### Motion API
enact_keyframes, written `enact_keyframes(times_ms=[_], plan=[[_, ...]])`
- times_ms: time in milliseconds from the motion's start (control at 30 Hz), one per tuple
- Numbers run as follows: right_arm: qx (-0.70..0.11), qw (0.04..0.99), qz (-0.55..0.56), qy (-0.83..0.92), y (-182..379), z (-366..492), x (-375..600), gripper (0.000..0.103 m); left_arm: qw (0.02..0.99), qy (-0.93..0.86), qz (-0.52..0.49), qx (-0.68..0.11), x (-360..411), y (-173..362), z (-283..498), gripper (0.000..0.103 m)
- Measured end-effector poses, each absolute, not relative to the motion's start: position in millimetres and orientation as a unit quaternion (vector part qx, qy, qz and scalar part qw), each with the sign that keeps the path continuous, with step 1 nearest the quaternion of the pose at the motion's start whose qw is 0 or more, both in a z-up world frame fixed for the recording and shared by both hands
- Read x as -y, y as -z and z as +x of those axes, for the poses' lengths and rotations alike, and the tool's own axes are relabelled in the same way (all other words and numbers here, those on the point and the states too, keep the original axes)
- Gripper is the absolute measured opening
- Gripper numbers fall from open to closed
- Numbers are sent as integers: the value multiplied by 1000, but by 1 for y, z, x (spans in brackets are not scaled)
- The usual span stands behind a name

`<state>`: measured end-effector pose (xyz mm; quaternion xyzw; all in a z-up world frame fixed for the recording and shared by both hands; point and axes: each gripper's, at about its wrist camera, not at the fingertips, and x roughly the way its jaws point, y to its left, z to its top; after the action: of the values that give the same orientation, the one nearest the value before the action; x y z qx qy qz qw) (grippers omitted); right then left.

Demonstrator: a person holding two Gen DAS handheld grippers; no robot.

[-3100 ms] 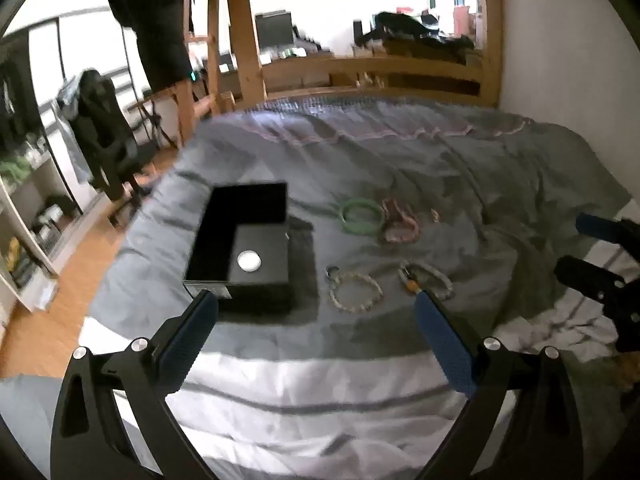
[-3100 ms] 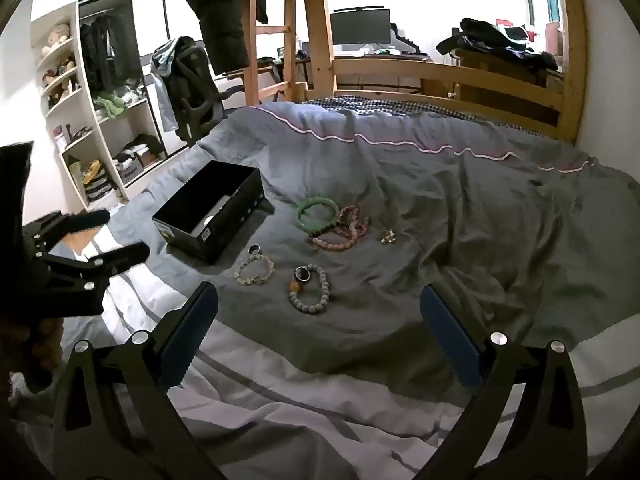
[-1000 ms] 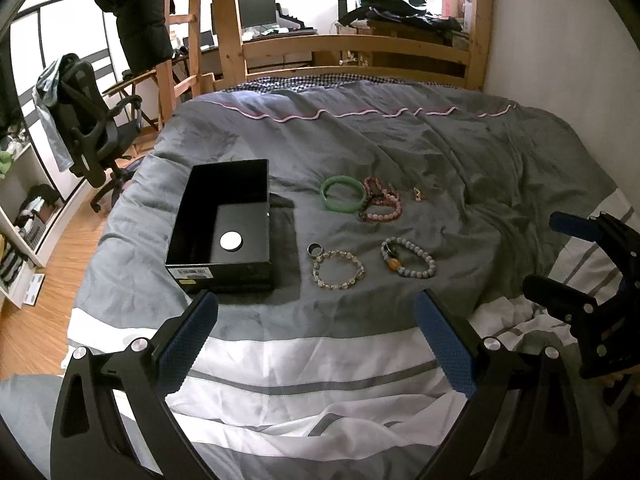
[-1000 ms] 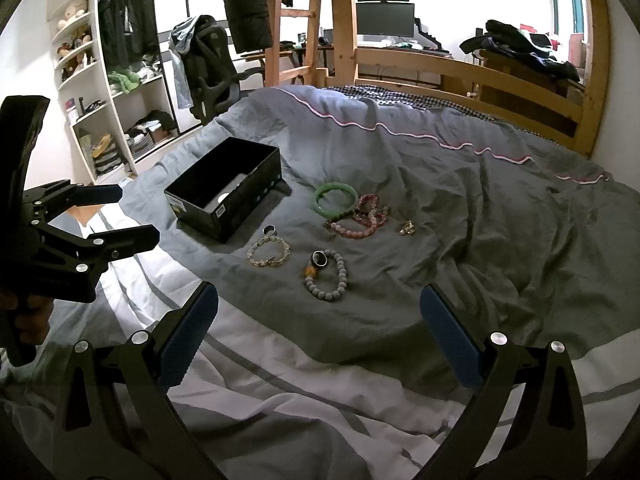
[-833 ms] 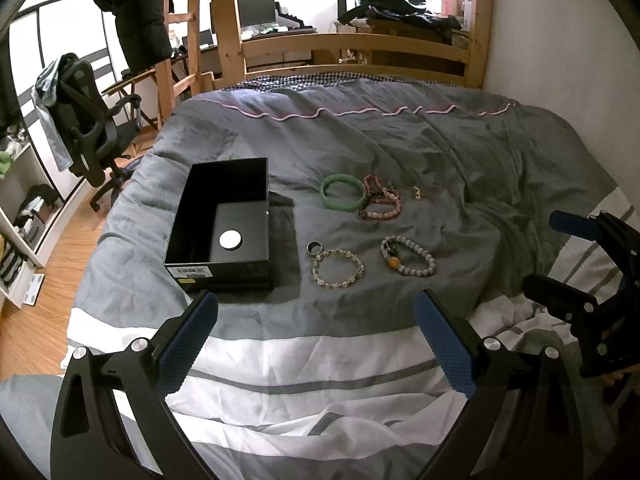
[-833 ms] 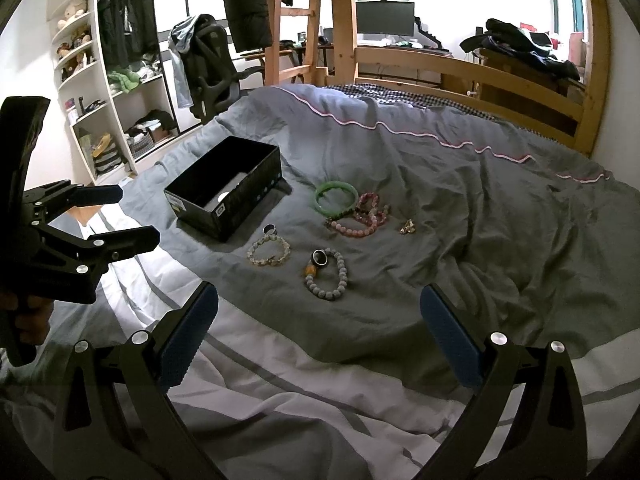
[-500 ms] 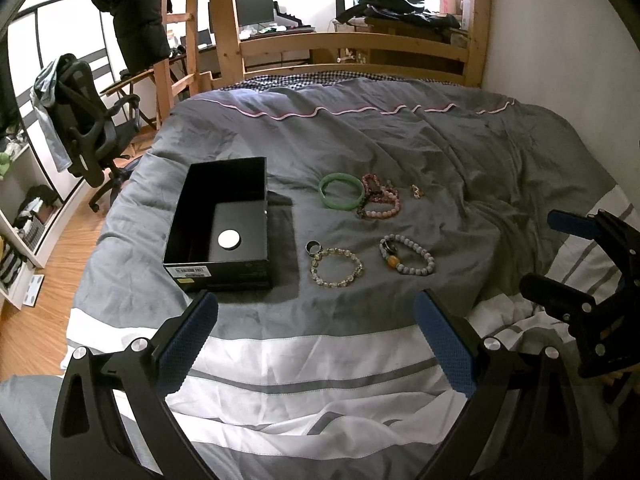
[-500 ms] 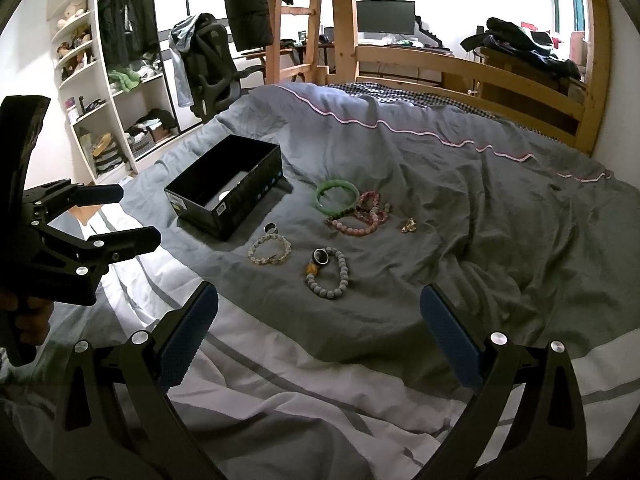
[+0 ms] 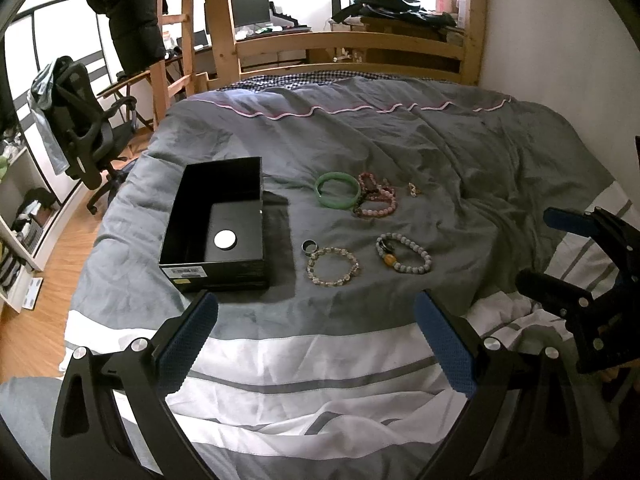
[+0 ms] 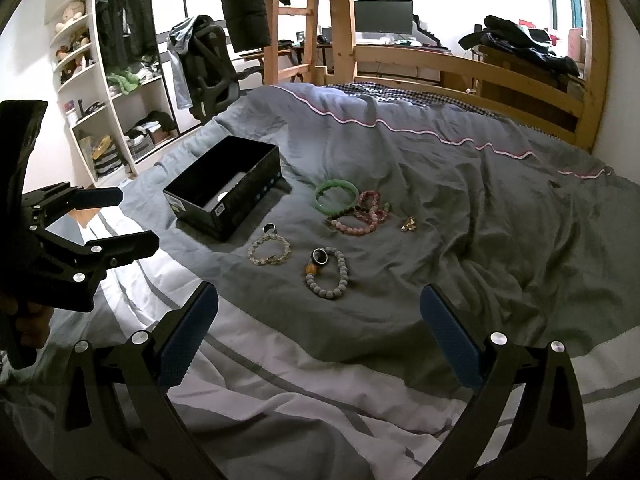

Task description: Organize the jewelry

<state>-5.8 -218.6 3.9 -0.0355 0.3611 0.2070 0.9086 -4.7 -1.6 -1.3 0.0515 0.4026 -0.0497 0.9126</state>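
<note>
Both grippers [image 9: 316,332] [image 10: 318,328] barely shifted, apparently hovering, jaws apart.

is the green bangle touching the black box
Apart. The left wrist view shows a wide strip of bare grey duvet between the green bangle and the black box; the right wrist view shows the same gap.

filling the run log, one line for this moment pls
left gripper: open, empty | right gripper: open, empty | bracelets, rings on duvet | black box: open

a home bedroom: wooden-framed bed [image 10: 472,68], grey duvet [image 9: 400,140], open wardrobe [image 10: 128,40], desk monitor [image 10: 383,16]
</note>
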Motion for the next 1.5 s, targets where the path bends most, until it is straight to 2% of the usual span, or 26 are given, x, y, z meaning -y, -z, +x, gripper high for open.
enact_keyframes(times_ms=[333, 367, 400, 467, 533, 633, 800, 1133, 1200, 1267, 1367, 1500], plan=[[-352, 910, -12, -219, -5, 11, 231, 99, 905, 82, 58, -414, 14, 20, 2, 97], [-351, 909, -12, -225, -6, 16, 232, 98, 903, 85, 61, -418, 17, 26, 5, 95], [-354, 905, -12, -236, -7, 21, 232, 94, 901, 88, 61, -420, 19, 29, 7, 87], [-366, 897, -16, -247, -6, 36, 227, 70, 895, 97, 61, -432, 24, 40, 17, 75], [-386, 886, -25, -254, -1, 54, 220, 62, 890, 104, 57, -440, 29, 49, 28, 75], [-418, 862, -47, -282, 14, 84, 202, 61, 884, 103, 60, -451, 37, 63, 47, 74], [-463, 834, -56, -294, 48, 115, 188, 61, 877, 89, 50, -470, 41, 86, 82, 62], [-512, 808, -74, -282, 106, 122, 178, 59, 862, 106, 13, -495, 28, 117, 99, 42], [-518, 809, -71, -270, 113, 124, 181, 49, 862, 109, 2, -494, 24, 120, 100, 32], [-516, 813, -63, -262, 114, 124, 184, 32, 859, 108, -12, -500, 19, 125, 104, 24], [-506, 821, -50, -260, 110, 122, 189, 20, 859, 106, -23, -500, 15, 126, 105, 16], [-483, 836, -33, -259, 96, 114, 197, 17, 864, 101, -23, -493, 14, 123, 100, 10]])
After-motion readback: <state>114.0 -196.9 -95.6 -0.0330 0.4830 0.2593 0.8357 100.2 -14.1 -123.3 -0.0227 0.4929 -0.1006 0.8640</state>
